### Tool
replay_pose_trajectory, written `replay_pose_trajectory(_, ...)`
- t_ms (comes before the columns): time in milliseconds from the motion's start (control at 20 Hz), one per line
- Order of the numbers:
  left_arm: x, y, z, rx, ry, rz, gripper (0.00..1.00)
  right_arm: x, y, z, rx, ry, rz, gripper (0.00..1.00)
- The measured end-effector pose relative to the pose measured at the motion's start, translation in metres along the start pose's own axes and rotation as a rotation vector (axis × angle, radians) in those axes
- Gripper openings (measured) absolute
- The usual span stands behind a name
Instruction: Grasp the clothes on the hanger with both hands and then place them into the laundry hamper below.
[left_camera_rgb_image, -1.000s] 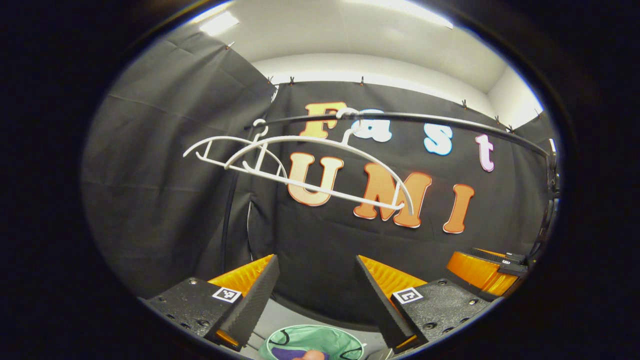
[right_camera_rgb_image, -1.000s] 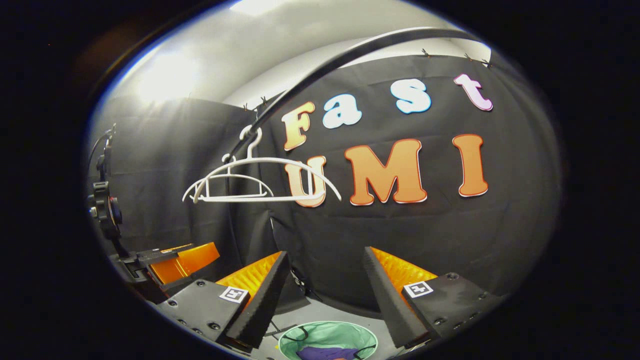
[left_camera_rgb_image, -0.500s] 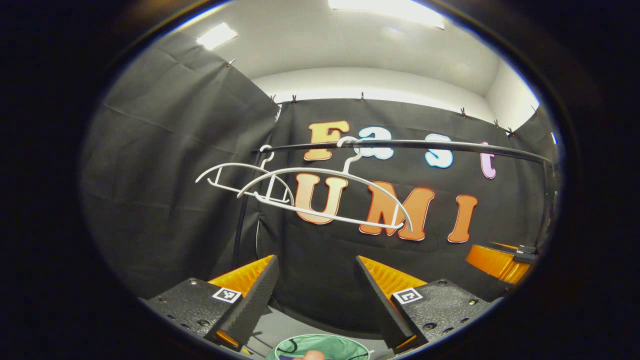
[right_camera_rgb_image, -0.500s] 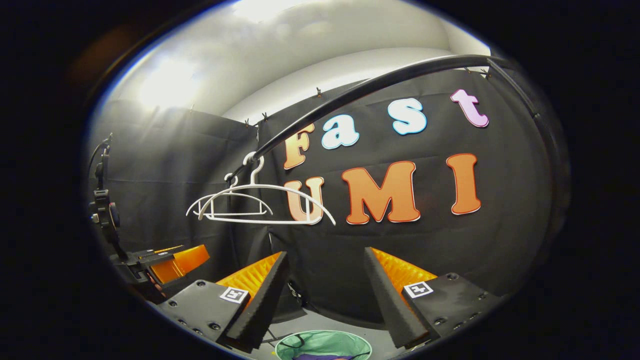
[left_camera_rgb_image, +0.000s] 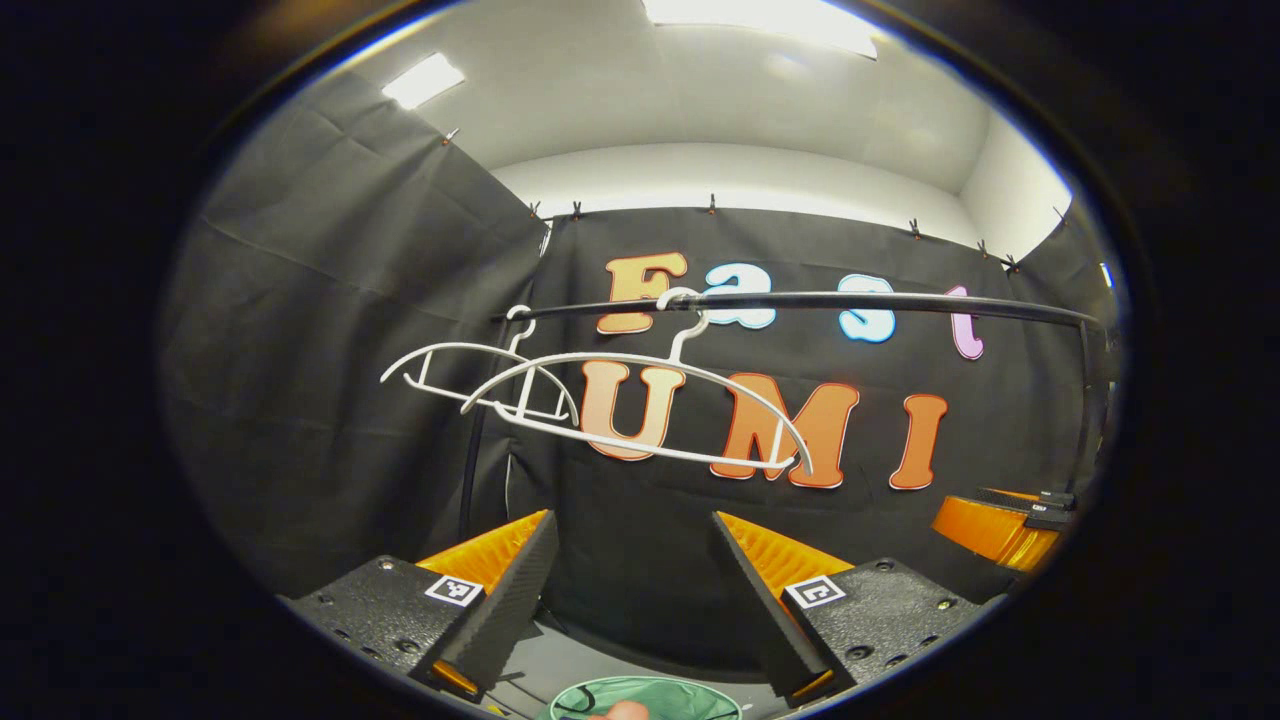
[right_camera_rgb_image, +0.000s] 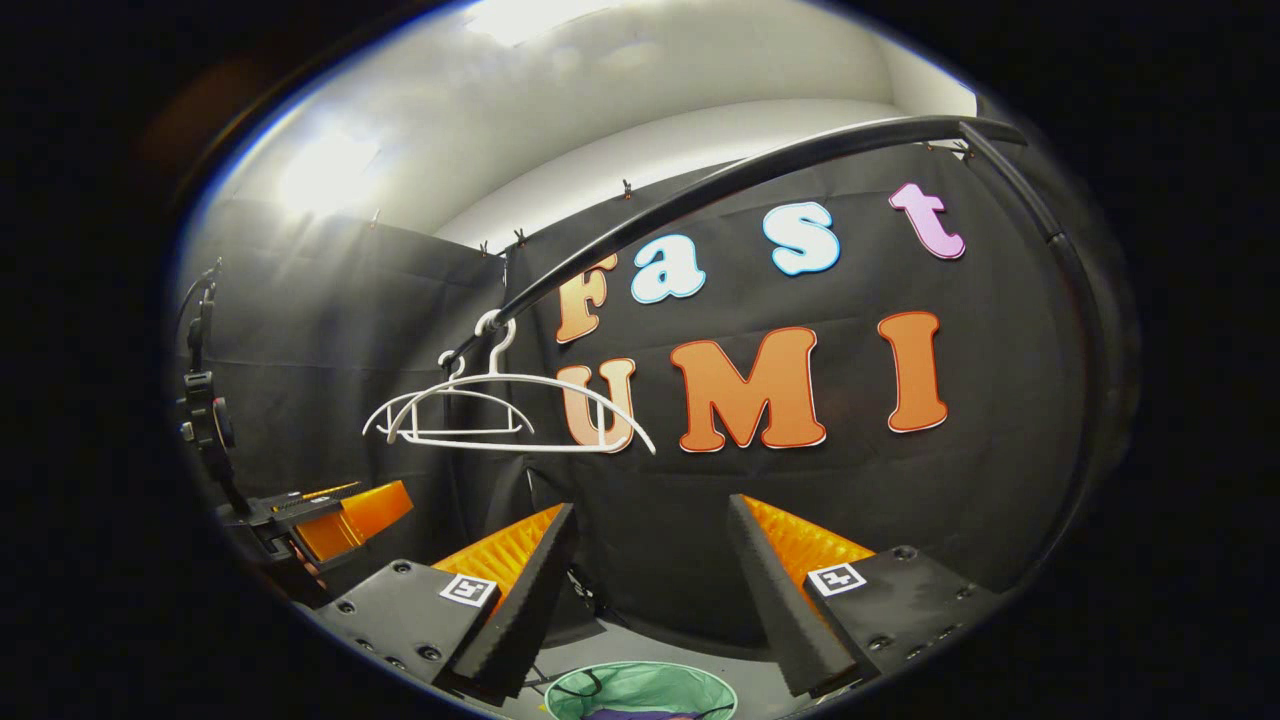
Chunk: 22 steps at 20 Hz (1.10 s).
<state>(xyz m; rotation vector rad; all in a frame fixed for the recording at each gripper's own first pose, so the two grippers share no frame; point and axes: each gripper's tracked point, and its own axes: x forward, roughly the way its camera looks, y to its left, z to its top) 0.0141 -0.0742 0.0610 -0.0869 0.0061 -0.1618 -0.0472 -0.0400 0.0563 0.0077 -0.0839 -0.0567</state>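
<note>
Two bare white hangers (left_camera_rgb_image: 640, 410) (right_camera_rgb_image: 510, 410) hang from a black rail (left_camera_rgb_image: 850, 303) (right_camera_rgb_image: 720, 185). Below sits the green laundry hamper (right_camera_rgb_image: 640, 692) (left_camera_rgb_image: 640, 705) with purple clothing (right_camera_rgb_image: 640, 714) inside. My left gripper (left_camera_rgb_image: 635, 590) is open and holds nothing, well below the hangers and above the hamper. My right gripper (right_camera_rgb_image: 645, 590) is open too, nothing between its fingers. In the left gripper view the right gripper (left_camera_rgb_image: 1000, 520) shows at the far right. In the right gripper view the left gripper (right_camera_rgb_image: 330, 515) shows at the far left.
Black cloth walls close the booth behind and to the left. A vertical black rack post (left_camera_rgb_image: 470, 470) stands under the rail's left end, and another post (right_camera_rgb_image: 1080, 330) curves down at the right. Grey floor (right_camera_rgb_image: 620, 640) surrounds the hamper.
Both grippers have tilted upward a little: the rail and hangers sit lower in both views, and less of the hamper shows at the bottom. Both stay open.
</note>
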Motion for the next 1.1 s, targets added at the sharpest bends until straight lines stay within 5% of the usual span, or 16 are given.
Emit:
replay_pose_trajectory(200, 0.0033, 0.0000, 0.0043, -0.003, -0.008, 0.003, 0.91, 0.0001, 0.0028, 0.0023, 0.003, -0.003, 0.007, 0.98)
replay_pose_trajectory(300, 0.0029, -0.0005, 0.0060, -0.011, -0.014, -0.001, 0.99, -0.0007, 0.0025, 0.0029, 0.001, -0.005, 0.008, 0.98)
replay_pose_trajectory(350, 0.0030, 0.0008, 0.0060, -0.011, -0.014, 0.003, 0.91, -0.0007, 0.0033, 0.0017, 0.002, -0.001, 0.010, 0.98)
replay_pose_trajectory(1100, 0.0015, 0.0020, 0.0064, 0.001, 0.001, 0.002, 0.95, -0.0026, 0.0103, 0.0034, -0.002, -0.005, 0.020, 0.98)
